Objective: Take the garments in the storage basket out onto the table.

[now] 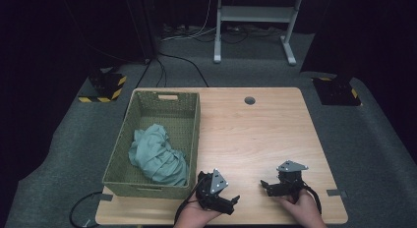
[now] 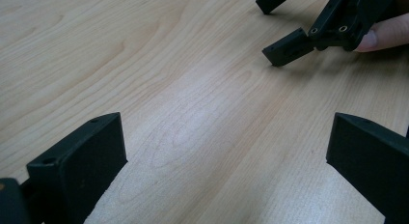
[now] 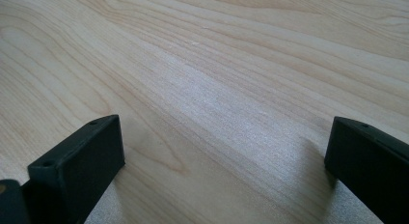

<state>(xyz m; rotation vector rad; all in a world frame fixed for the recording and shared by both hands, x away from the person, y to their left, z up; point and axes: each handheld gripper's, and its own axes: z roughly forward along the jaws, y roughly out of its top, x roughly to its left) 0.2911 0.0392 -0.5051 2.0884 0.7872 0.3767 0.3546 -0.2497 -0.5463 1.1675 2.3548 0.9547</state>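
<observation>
High view shows a woven green basket (image 1: 189, 121) standing on the left part of a light wooden table (image 1: 255, 134). Inside the basket lies a crumpled pale green cloth (image 1: 158, 155), bunched toward the near right corner and resting against the right wall; the rest of the basket floor is bare. The cloth lies wholly inside the basket, with no part hanging over the rim.

Near the front edge of the table, the left gripper (image 1: 233, 200) sits low over the wood just beside the basket's near right corner, held by the person's left hand (image 1: 196, 215). The right gripper (image 1: 264, 185) is near it to the right, in the right hand (image 1: 303, 210), and the two point toward each other.

In the left gripper view its jaws stand wide apart over bare wood, with the right gripper (image 2: 277, 28) ahead, its jaws also spread. In the right gripper view the jaws are likewise wide apart with nothing but the tabletop between them.
</observation>
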